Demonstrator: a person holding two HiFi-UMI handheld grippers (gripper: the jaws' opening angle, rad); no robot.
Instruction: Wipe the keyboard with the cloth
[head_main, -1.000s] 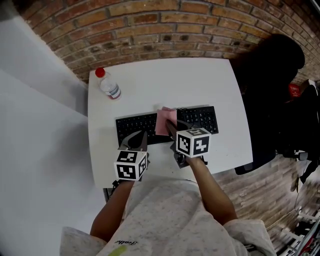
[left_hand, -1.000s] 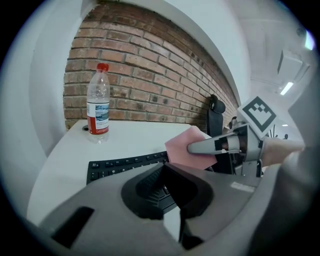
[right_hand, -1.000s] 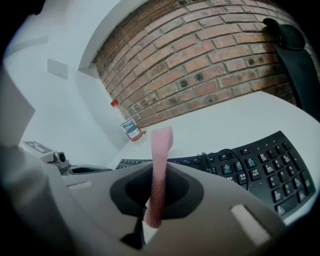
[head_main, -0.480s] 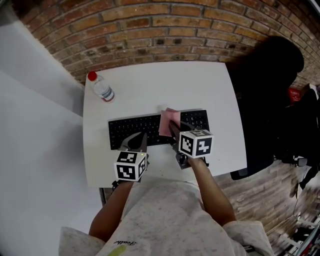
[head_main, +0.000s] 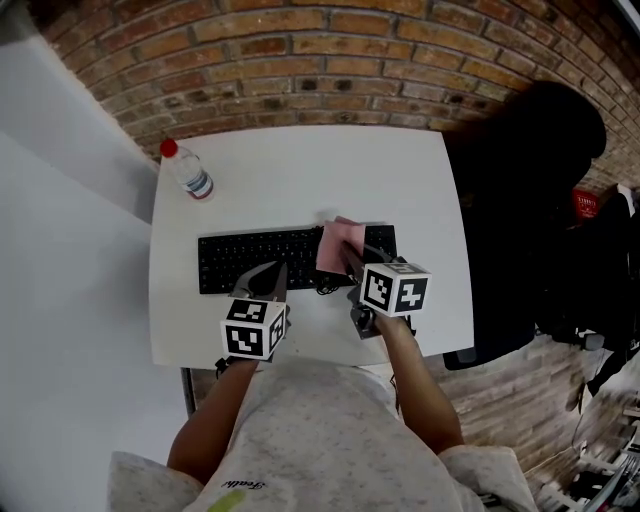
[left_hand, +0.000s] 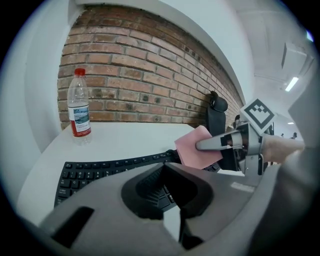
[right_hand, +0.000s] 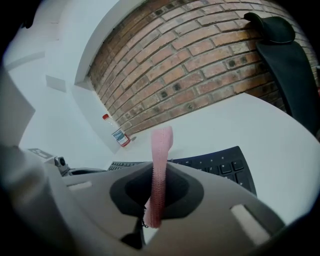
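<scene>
1. Right gripper (head_main: 350, 258): jaws closed on the pink cloth (head_main: 338, 243). In the right gripper view the cloth (right_hand: 161, 145) runs edge-on between the jaws and sticks up past their tips (right_hand: 159, 167).
2. The cloth is over the right part of the black keyboard (head_main: 260, 260). The left gripper view shows it as a flat pink square (left_hand: 197, 147) pinched at its right side by the right gripper (left_hand: 210, 145), with its lower corner down at the key rows. Can't tell whether it touches the keys.
3. Left gripper (head_main: 268, 275): jaws closed, nothing gripped. In its own view the tips meet (left_hand: 162, 167), and only keyboard keys (left_hand: 100, 167) show through the hollow behind them.
4. The left gripper sits at the keyboard's front edge, left of the right gripper. The two are near each other but apart. Contact with the keyboard can't be made out.
5. The keyboard lies across the near half of the white desk (head_main: 320, 170), parallel to its front edge. Its right end shows in the right gripper view (right_hand: 220, 162).
6. A clear water bottle (head_main: 187, 172) with a red cap stands upright at the desk's far left corner, well apart from the keyboard. Both gripper views also show it (left_hand: 80, 107) (right_hand: 118, 134).
7. A brick wall (head_main: 300, 60) is behind the desk, and a black chair (head_main: 520, 180) is at its right side.
</scene>
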